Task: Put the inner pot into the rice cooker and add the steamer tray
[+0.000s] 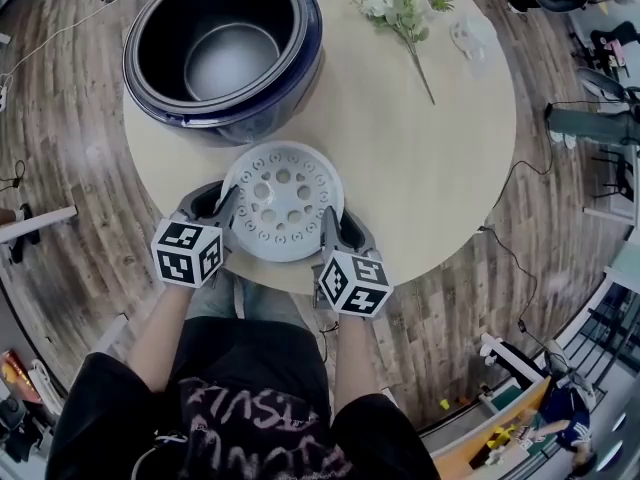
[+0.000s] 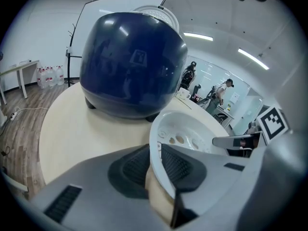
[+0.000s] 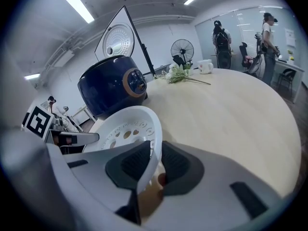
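With the left gripper (image 1: pixel 224 206) and right gripper (image 1: pixel 329 224) each clamped on opposite rims of the steamer tray (image 1: pixel 282 201) at the near edge of the table (image 1: pixel 440 168), we judged it best to lift it level and centre it over the rice cooker (image 1: pixel 225 43) beyond.

Glossy cooker (image 2: pixel 130 61), matt plastic tray (image 1: pixel 283 206)

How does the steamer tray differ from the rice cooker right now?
The steamer tray is white, shallow and perforated; the rice cooker is dark blue, deep and solid-walled. The left gripper and right gripper clamp the tray's rim; nothing touches the cooker. Both are round.
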`<state>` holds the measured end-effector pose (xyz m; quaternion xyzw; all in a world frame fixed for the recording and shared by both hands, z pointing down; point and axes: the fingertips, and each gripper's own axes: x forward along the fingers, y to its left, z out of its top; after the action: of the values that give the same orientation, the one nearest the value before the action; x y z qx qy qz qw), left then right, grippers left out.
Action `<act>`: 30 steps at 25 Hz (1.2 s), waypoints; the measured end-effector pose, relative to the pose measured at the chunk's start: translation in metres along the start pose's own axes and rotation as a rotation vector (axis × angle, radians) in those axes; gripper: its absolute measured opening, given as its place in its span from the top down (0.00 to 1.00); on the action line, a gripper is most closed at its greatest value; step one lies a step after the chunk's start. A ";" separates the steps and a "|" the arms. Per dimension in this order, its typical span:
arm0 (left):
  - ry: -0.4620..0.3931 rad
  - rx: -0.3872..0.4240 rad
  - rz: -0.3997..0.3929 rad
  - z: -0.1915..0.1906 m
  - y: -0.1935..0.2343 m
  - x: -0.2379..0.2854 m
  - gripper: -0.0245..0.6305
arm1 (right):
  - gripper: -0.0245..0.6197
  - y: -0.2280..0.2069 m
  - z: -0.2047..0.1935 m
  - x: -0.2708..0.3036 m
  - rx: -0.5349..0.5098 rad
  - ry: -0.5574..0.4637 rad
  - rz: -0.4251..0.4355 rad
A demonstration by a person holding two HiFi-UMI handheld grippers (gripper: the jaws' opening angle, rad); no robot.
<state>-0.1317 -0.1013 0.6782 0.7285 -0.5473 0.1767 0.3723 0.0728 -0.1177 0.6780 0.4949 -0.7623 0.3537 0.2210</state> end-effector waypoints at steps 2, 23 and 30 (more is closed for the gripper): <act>-0.012 0.009 0.002 0.003 -0.002 -0.004 0.84 | 0.84 0.002 0.002 -0.006 0.002 -0.015 -0.001; -0.224 0.133 -0.096 0.085 -0.068 -0.074 0.85 | 0.86 0.017 0.070 -0.104 0.037 -0.266 -0.039; -0.318 0.175 -0.106 0.127 -0.079 -0.101 0.85 | 0.86 0.034 0.111 -0.129 0.013 -0.365 -0.006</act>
<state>-0.1113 -0.1177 0.4997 0.8047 -0.5425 0.0863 0.2249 0.0960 -0.1159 0.5062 0.5544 -0.7861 0.2622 0.0769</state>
